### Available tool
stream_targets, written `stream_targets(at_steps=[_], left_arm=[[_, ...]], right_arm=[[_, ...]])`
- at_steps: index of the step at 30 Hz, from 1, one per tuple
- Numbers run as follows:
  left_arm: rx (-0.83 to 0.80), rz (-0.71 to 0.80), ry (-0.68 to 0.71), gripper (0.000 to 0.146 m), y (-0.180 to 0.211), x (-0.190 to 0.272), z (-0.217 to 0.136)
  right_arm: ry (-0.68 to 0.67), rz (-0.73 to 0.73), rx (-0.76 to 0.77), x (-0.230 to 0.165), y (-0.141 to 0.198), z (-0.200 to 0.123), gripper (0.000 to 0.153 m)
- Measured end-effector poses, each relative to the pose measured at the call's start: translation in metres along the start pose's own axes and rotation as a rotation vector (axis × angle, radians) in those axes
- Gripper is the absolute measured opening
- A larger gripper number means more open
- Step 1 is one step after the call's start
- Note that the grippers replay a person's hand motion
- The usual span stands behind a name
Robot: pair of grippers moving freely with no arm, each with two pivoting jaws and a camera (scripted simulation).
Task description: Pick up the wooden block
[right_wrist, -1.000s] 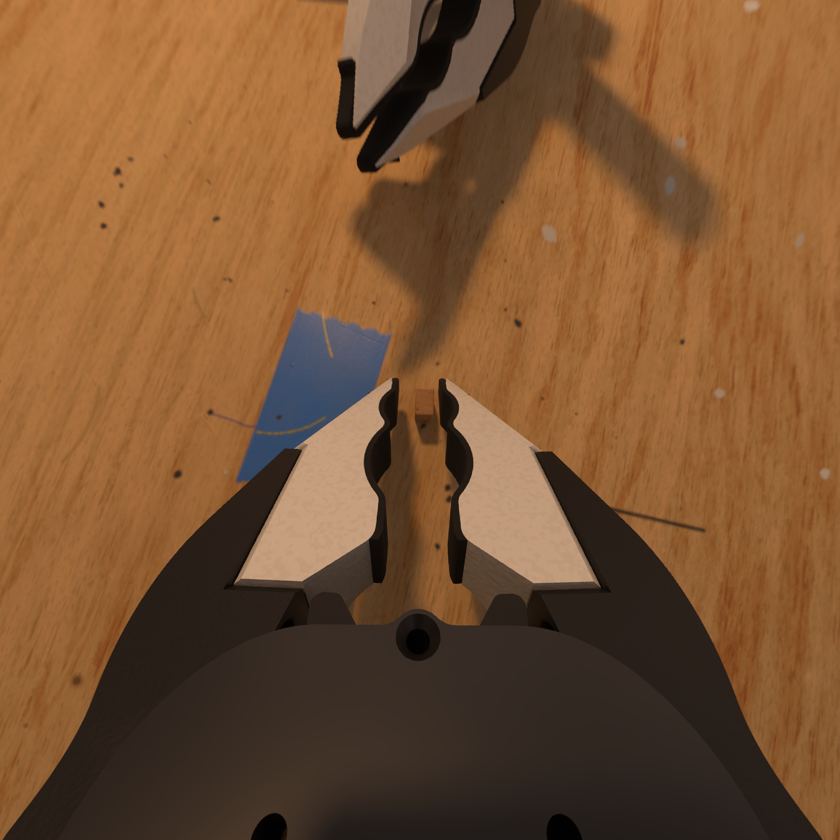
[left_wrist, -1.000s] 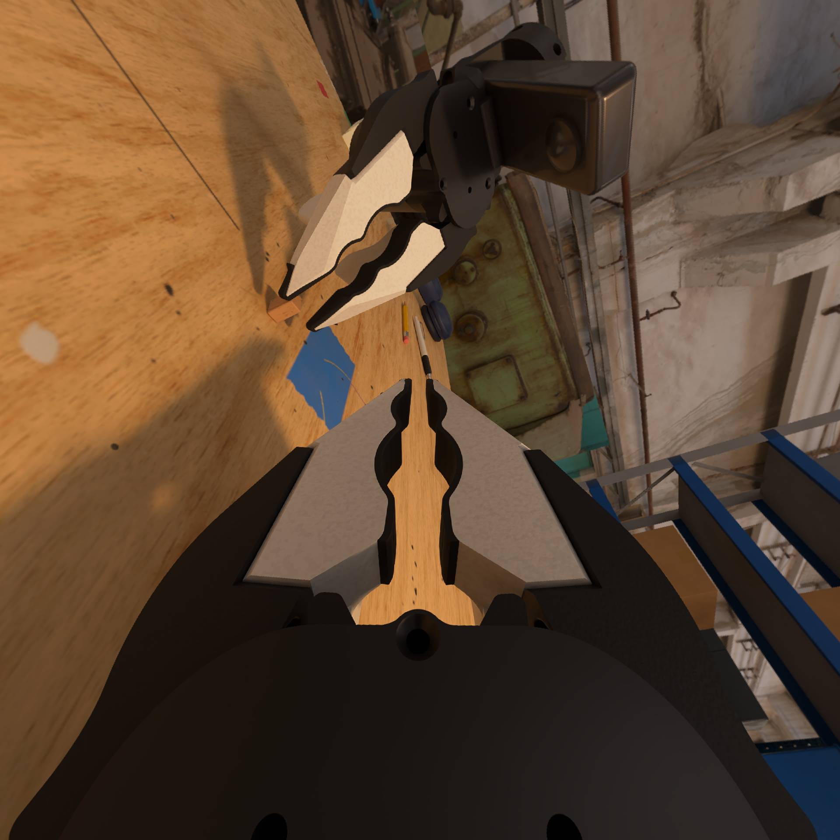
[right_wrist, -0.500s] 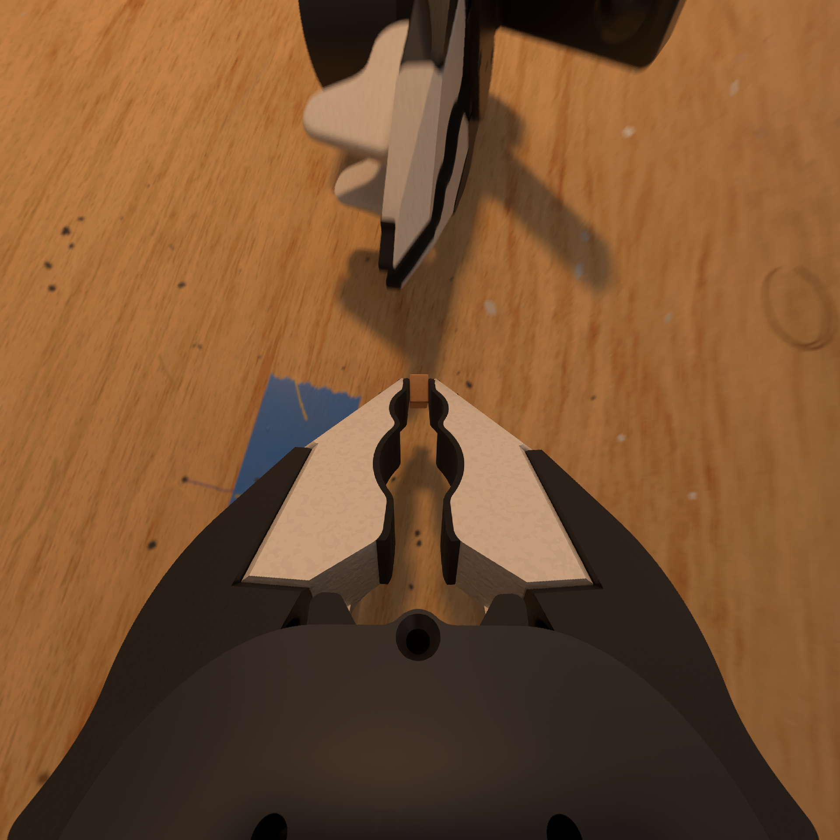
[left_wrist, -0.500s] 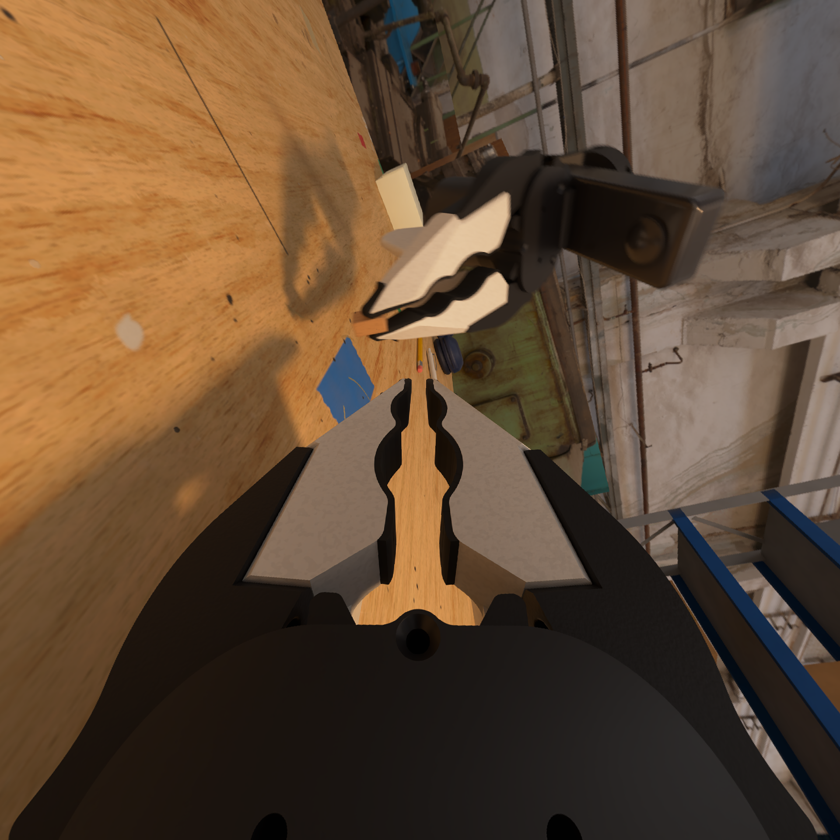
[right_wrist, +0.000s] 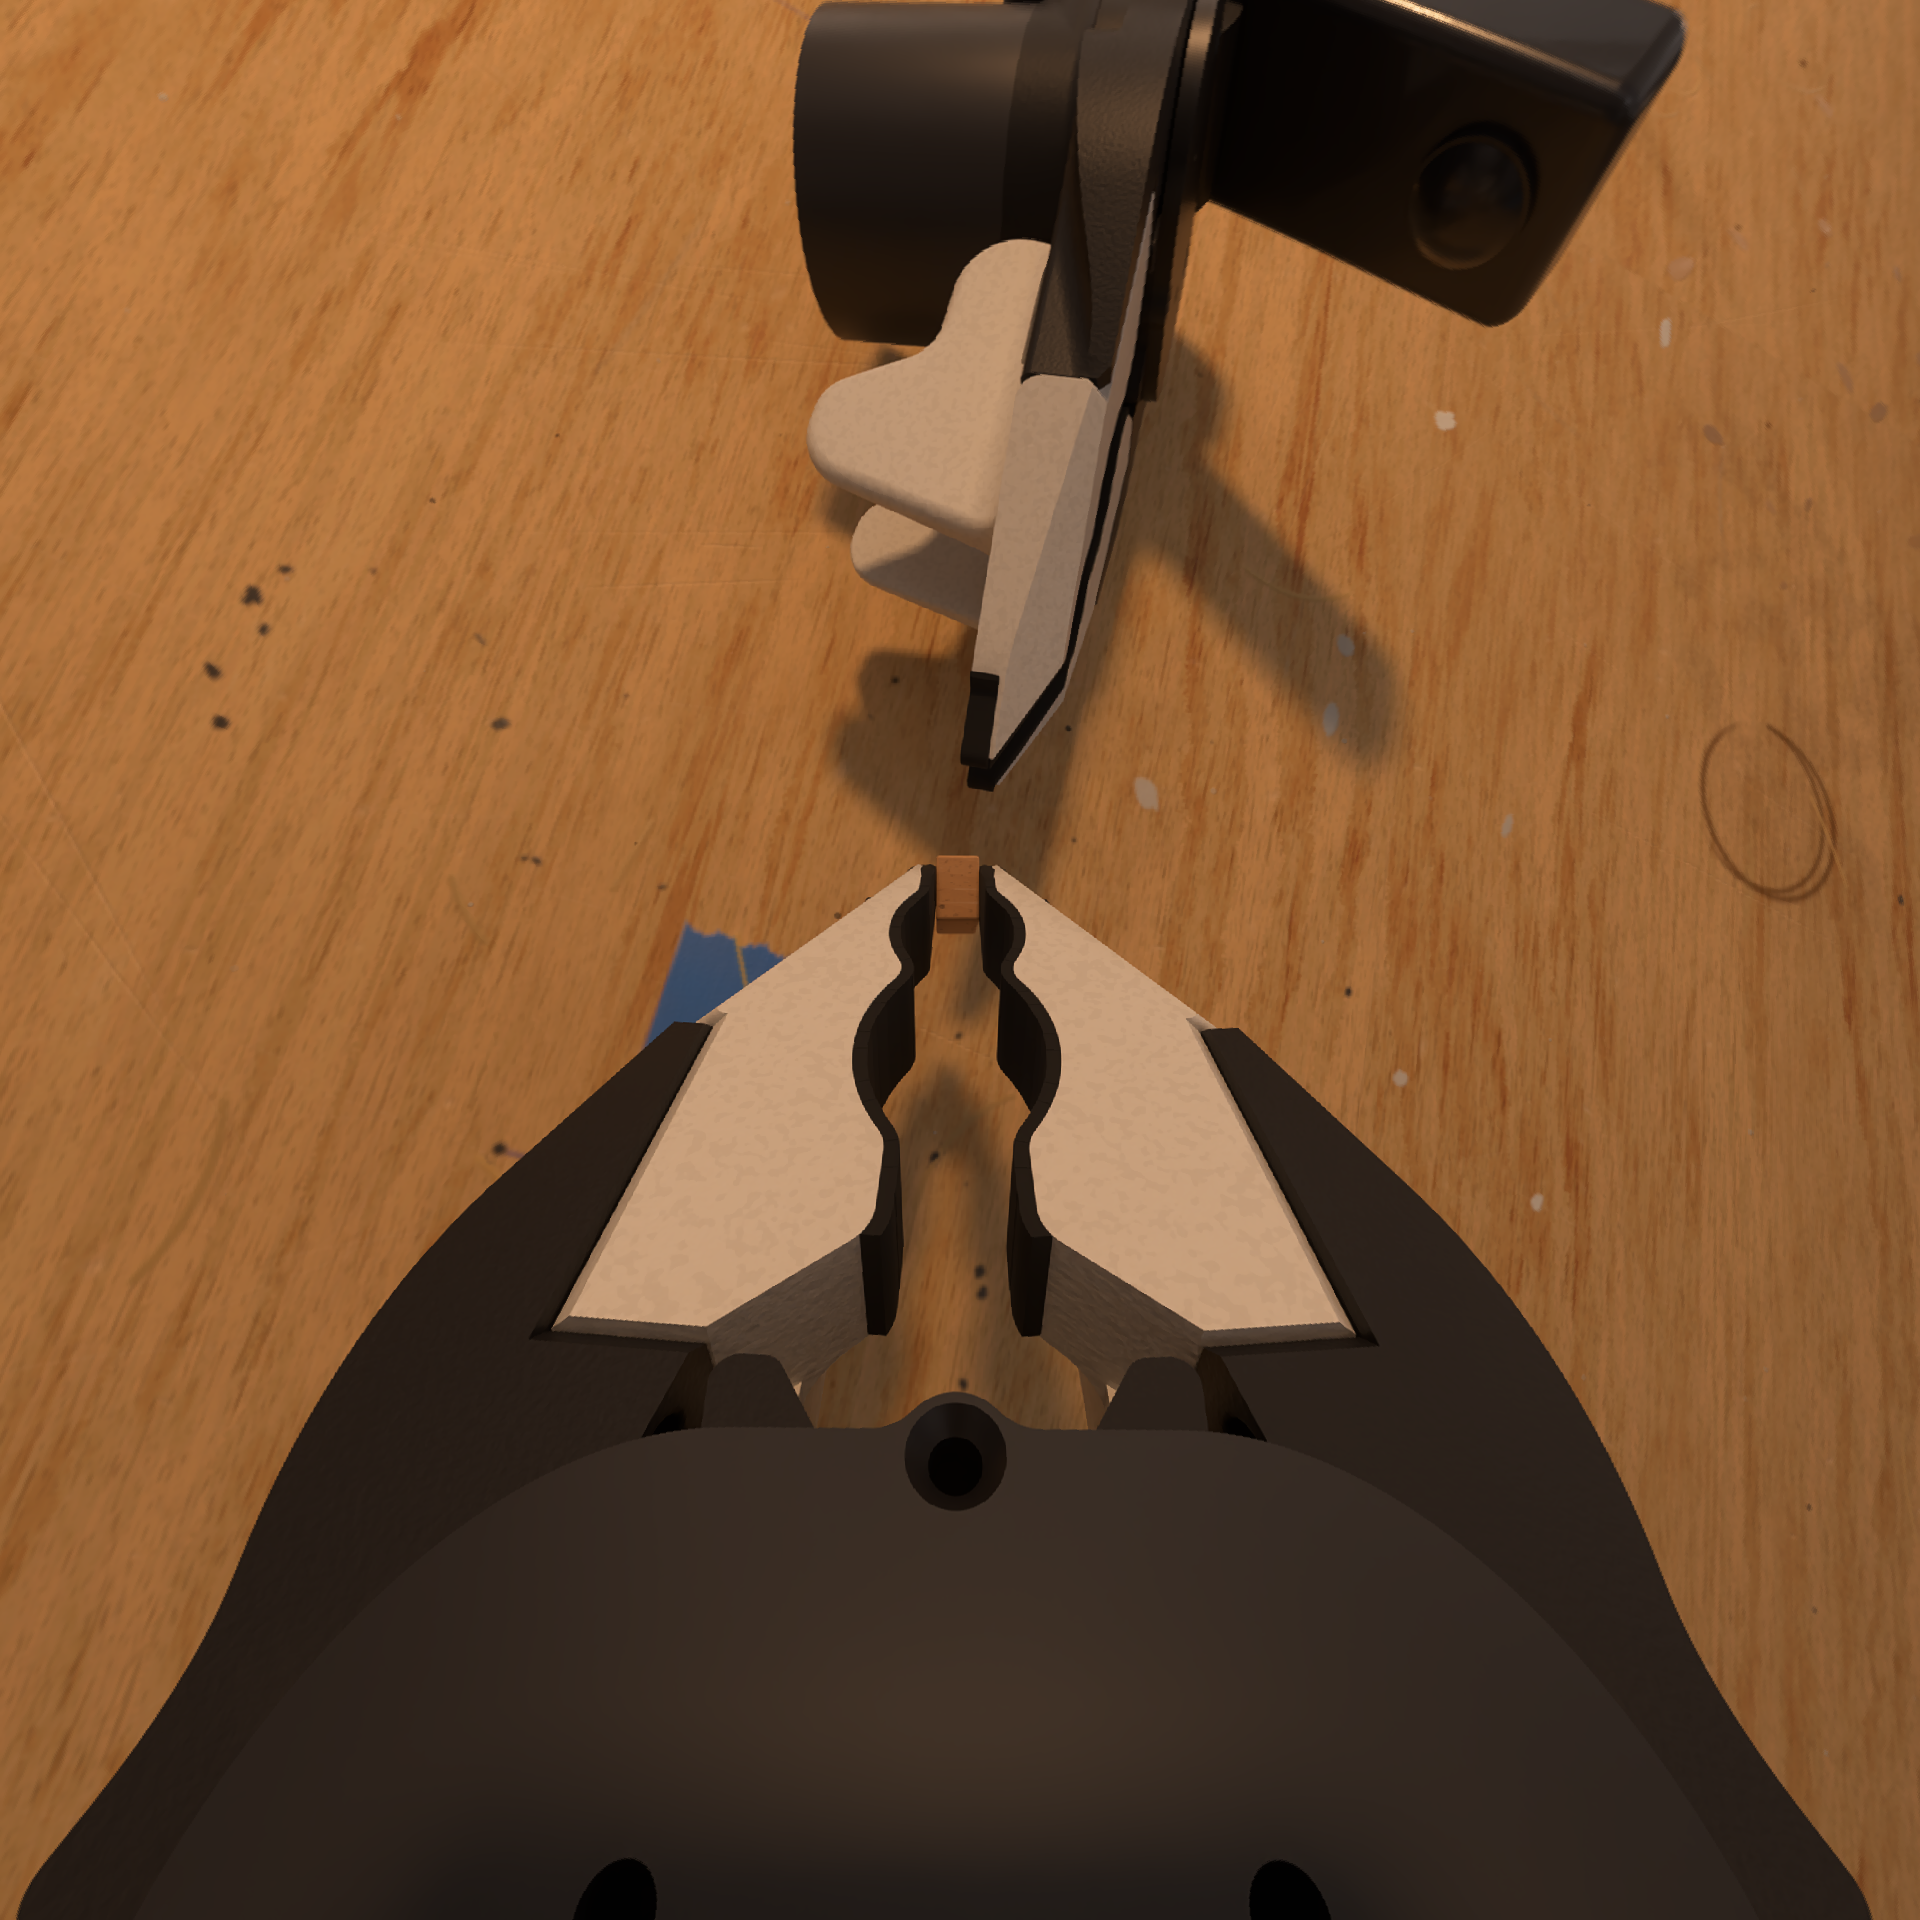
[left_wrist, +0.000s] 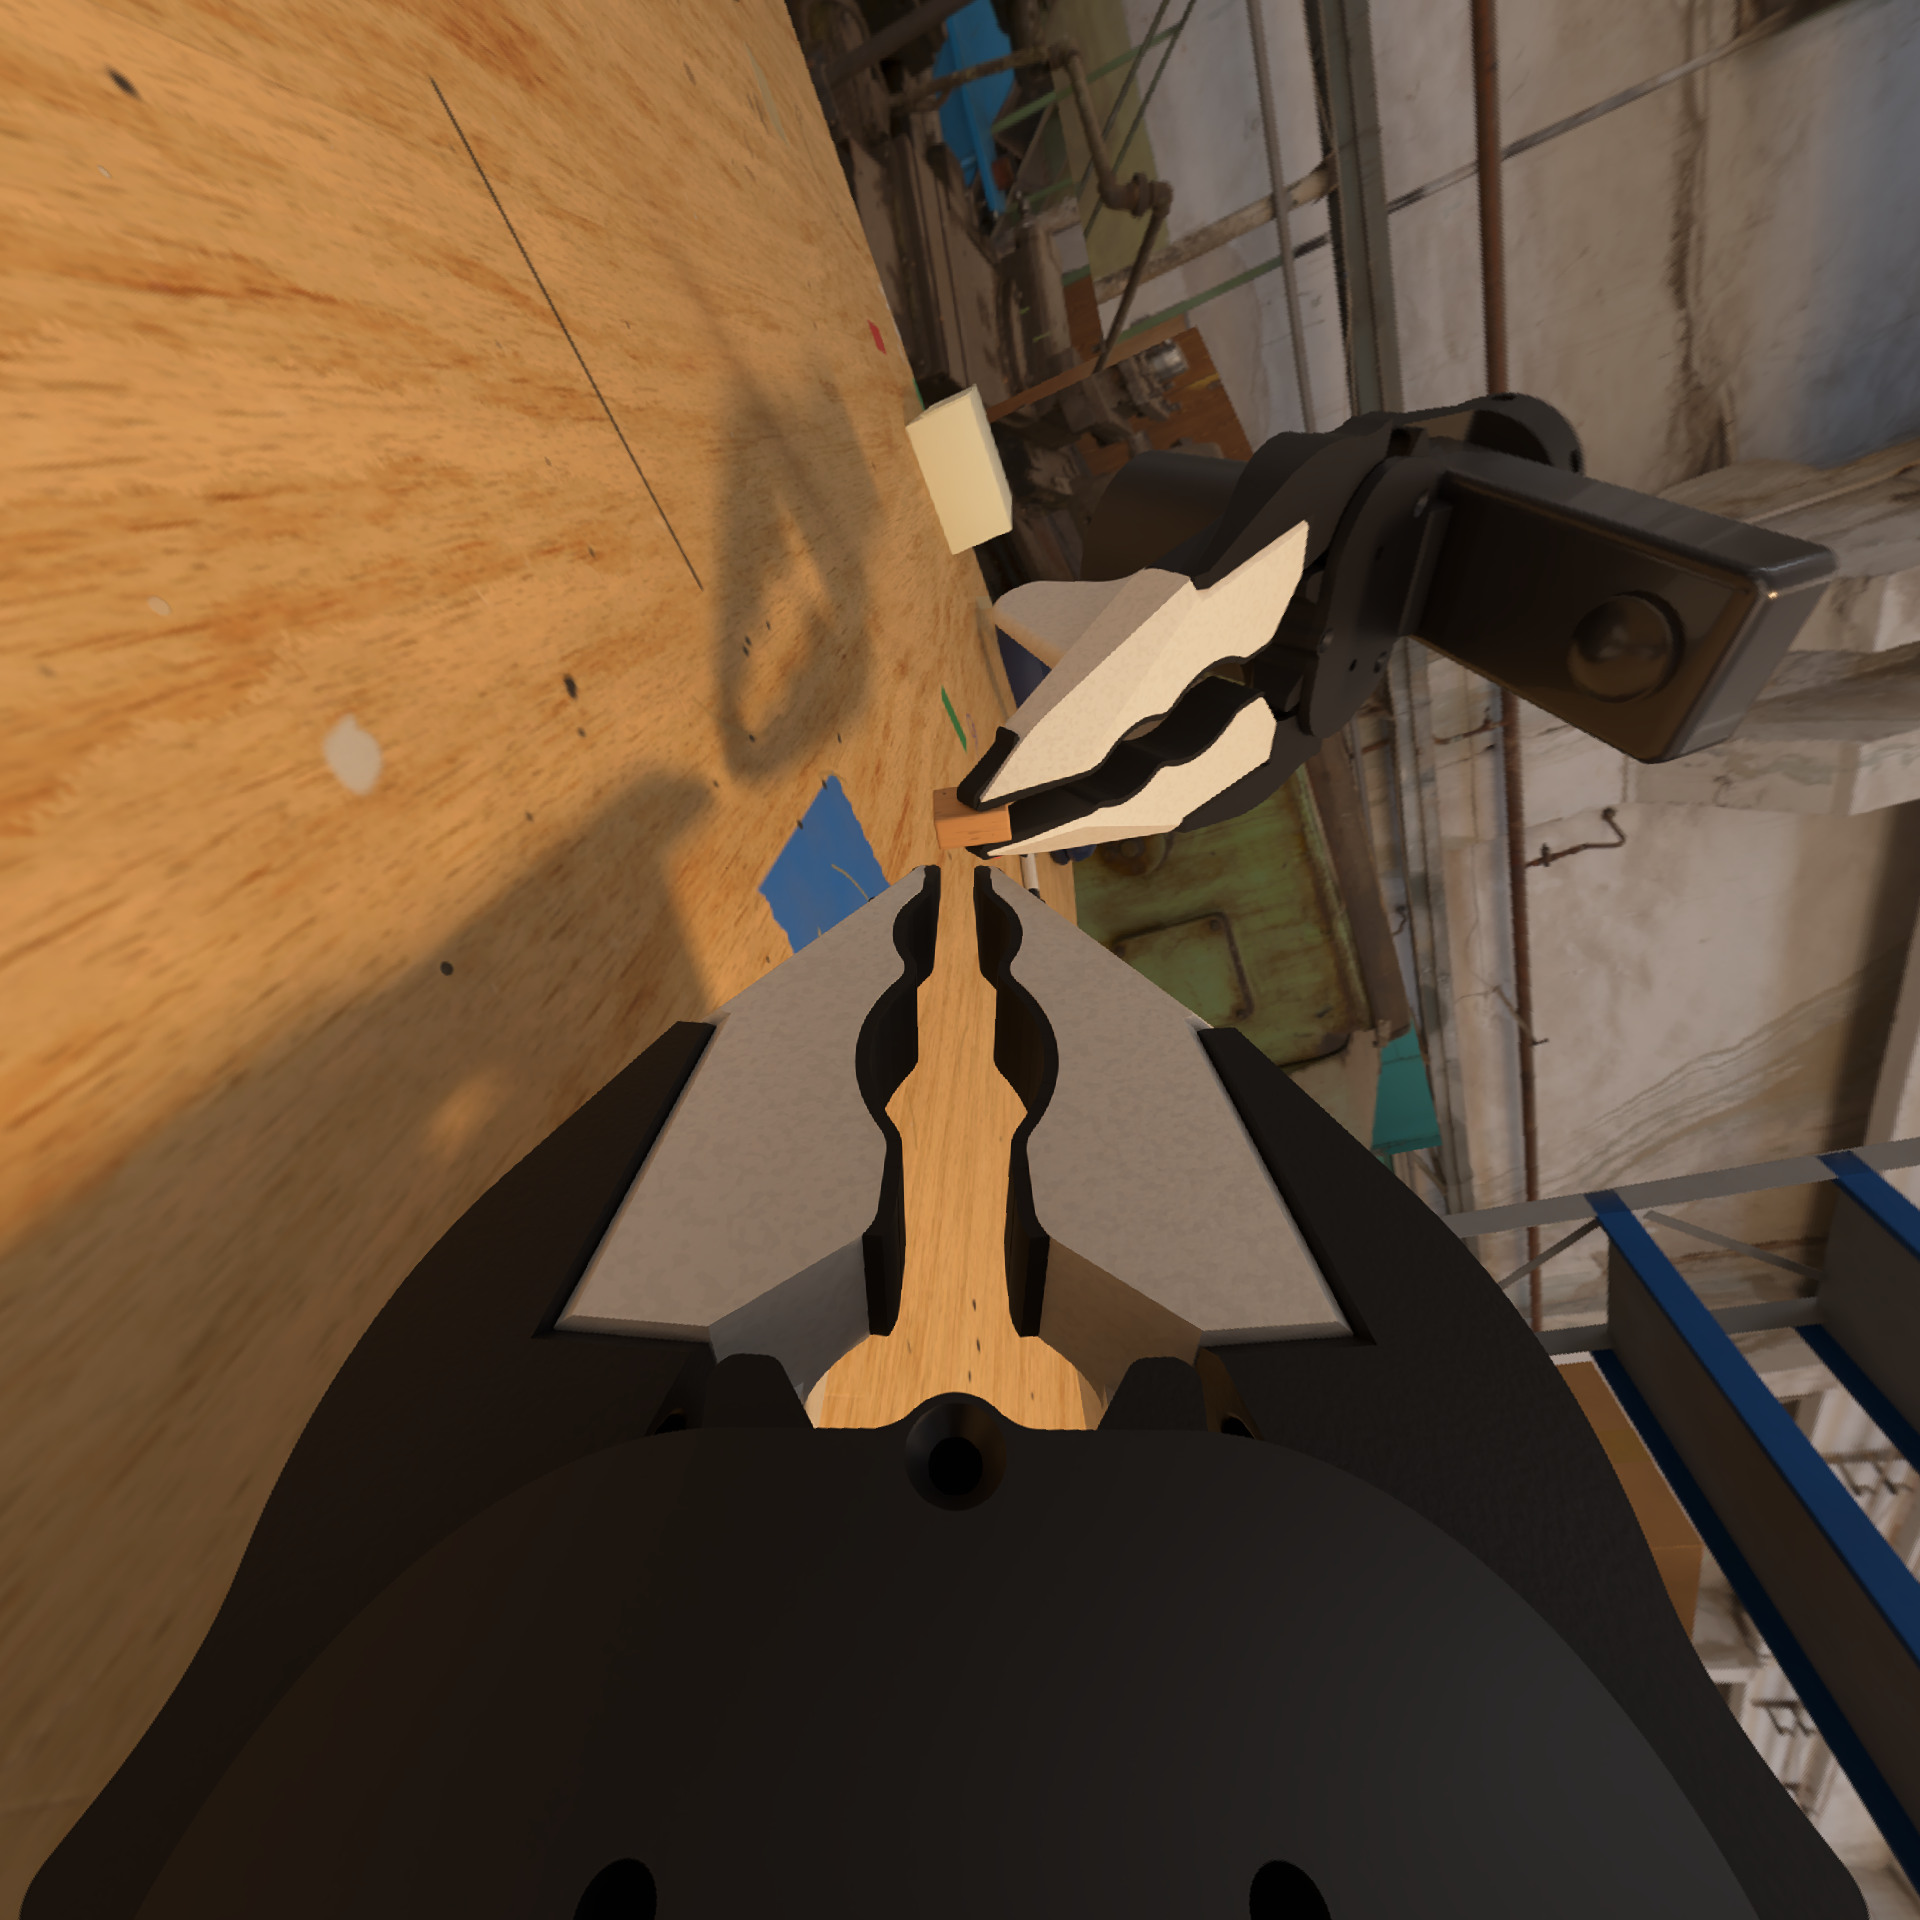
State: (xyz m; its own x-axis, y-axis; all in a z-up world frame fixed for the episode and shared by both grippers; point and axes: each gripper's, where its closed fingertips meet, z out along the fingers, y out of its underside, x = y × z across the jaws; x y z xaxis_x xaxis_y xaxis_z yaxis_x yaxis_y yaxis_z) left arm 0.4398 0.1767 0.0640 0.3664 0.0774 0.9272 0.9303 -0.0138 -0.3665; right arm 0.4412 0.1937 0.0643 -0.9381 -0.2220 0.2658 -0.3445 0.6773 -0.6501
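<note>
The wooden block [right_wrist: 956,894] is a small brown cube pinched between the fingertips of my right gripper [right_wrist: 956,878], which is shut on it. In the left wrist view the block [left_wrist: 966,828] hangs in the right gripper [left_wrist: 985,831] above the wooden table [left_wrist: 312,520], just beyond my own tips. My left gripper [left_wrist: 953,878] is empty, its jaws nearly together with a thin gap. In the right wrist view the left gripper [right_wrist: 982,748] shows edge-on, pointing at the block from the far side, a short gap away.
A blue patch [left_wrist: 821,873] lies flat on the table beside the block, and also shows in the right wrist view [right_wrist: 707,977]. A cream block [left_wrist: 961,483] sits near the table's far edge. Beyond that edge are machinery and blue shelving [left_wrist: 1714,1403].
My right gripper closed on the wooden block and lifted it off the table. The two grippers have come closer tip to tip, and the left one now appears edge-on.
</note>
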Motion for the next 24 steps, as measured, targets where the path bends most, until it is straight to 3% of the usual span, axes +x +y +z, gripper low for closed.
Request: stream_targets(at_steps=[17, 24], left_arm=[[-0.155, 0.158, -0.101, 0.006, 0.021, -0.003, 0.006], [-0.216, 0.23, -0.047, 0.006, 0.031, 0.007, 0.008]], right_arm=[[-0.131, -0.125, -0.063, -0.023, -0.002, 0.003, 0.008], [-0.196, -0.15, 0.041, -0.033, -0.01, -0.002, 0.008]])
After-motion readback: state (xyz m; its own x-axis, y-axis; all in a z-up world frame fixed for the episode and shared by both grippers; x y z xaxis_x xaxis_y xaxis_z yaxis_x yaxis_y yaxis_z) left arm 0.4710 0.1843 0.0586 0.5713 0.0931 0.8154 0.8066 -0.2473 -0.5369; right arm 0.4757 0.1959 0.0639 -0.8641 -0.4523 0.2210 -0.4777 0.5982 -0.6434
